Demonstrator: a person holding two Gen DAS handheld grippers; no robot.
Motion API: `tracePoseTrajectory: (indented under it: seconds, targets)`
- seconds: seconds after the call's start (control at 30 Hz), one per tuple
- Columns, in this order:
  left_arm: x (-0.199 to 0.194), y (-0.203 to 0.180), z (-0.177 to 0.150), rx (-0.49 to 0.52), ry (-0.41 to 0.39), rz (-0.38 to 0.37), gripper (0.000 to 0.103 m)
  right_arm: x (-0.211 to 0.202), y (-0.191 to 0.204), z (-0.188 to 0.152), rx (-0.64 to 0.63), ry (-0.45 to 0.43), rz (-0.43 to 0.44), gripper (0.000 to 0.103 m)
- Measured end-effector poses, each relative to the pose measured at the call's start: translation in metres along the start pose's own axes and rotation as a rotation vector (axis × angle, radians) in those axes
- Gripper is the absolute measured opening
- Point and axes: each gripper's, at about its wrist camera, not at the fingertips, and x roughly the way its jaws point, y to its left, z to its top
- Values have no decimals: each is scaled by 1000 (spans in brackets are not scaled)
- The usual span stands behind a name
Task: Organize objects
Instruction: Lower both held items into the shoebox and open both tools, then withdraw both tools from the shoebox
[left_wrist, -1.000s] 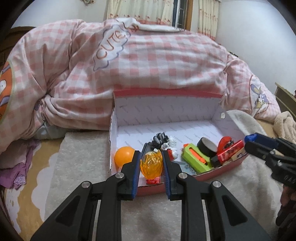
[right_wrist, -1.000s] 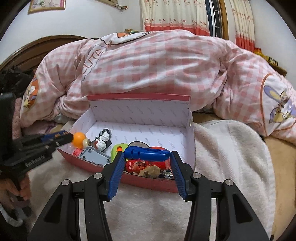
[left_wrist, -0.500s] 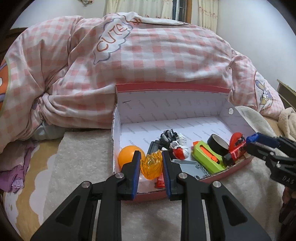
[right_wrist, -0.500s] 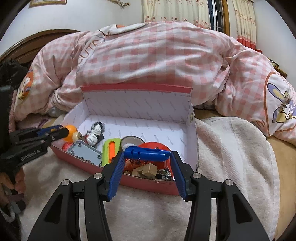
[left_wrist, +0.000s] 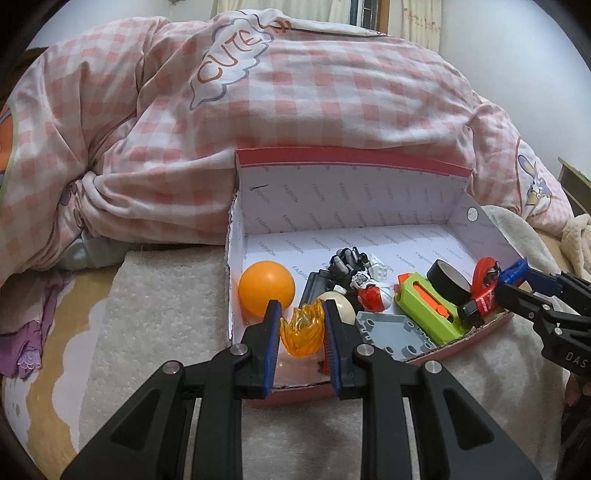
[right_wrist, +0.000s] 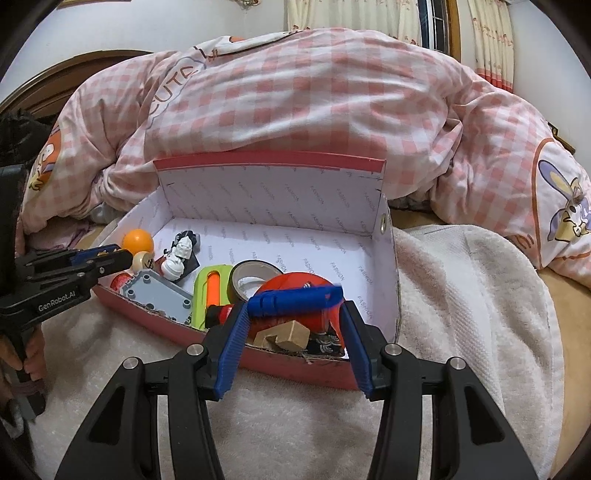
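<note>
Bed, red box (left_wrist: 369, 162), ball (left_wrist: 266, 288), tape (left_wrist: 448, 285)

Both cameras sit close behind their fingers, looking down and forward into the same box (left_wrist: 347, 162) (right_wrist: 269, 164) ahead.

A pink checked quilt (left_wrist: 295, 110) heaps behind a cream towel (right_wrist: 461, 295).

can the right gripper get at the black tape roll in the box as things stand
Probably not yet: the right gripper is shut on a blue piece, so its jaws are occupied. The tape roll lies just beyond, uncovered.
</note>
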Motion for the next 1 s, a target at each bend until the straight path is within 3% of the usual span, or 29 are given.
tracePoseTrajectory:
  seconds: [0.33, 0.4, 0.5, 0.57, 0.67, 1.0]
  targets:
    - [1, -1, -1, 7, 4, 5, 24, 0, -1, 0, 4, 1, 3, 51]
    - [1, -2, -1, 14, 3, 3, 29, 0, -1, 0, 4, 1, 3, 52]
    - [0, -9, -2, 40, -7, -1, 49, 1, -2, -1, 10, 2, -9, 59]
    - [-2, -17, -3, 74, -21, 18, 69, 1, -4, -1, 20, 4, -14, 63]
    - [-8, -20, -4, 87, -41, 14, 87, 0, -5, 0, 22, 2, -9, 72]
    - [-10, -12, 0, 8, -23, -83, 94, -3, -2, 1, 10, -7, -6, 83]
